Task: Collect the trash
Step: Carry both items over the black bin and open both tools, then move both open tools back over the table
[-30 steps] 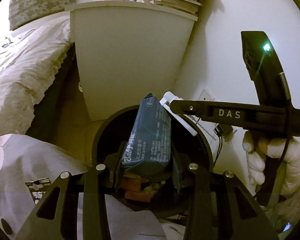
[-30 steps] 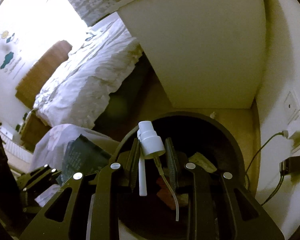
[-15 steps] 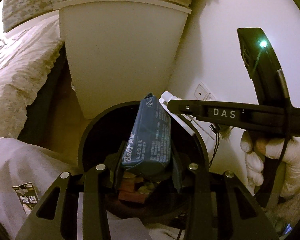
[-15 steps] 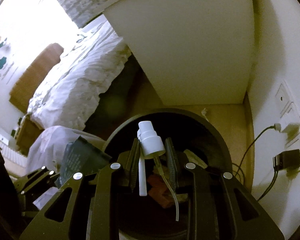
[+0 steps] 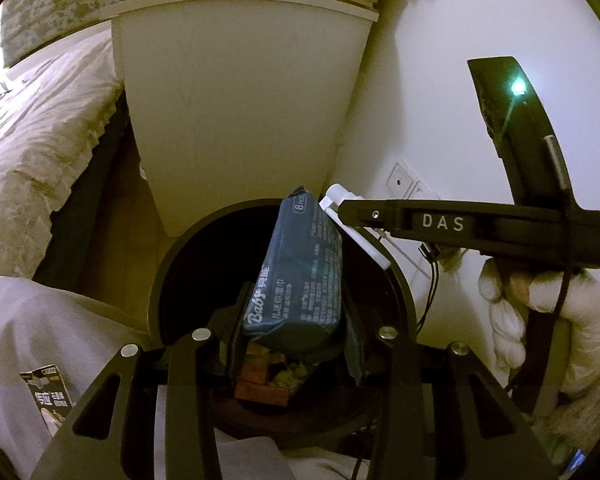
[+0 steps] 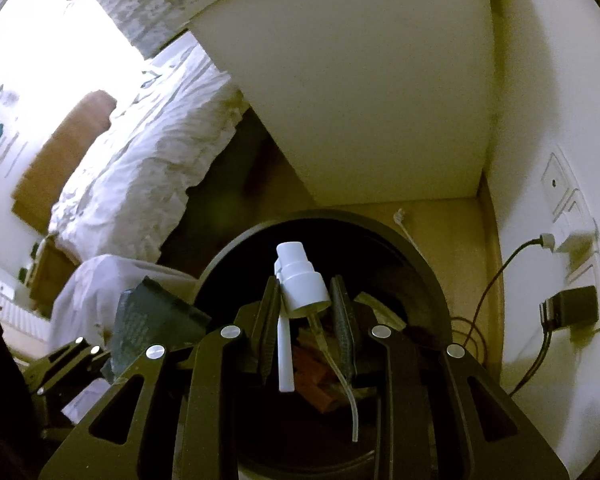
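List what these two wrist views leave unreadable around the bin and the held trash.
- Bin floor: both views, hidden by the left hand-held gripper, wipes pack and shadow.
- Red-brown item: right view, part-covered by the right hand-held gripper and spray pump.
- Black packet: left view, print too small.

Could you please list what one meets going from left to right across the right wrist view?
Bed → wet-wipes pack → spray pump head, held over the trash bin → black plug at the wall.

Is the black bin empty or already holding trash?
Holding trash: reddish-brown scraps and pale bits lie at the bottom of the black bin.
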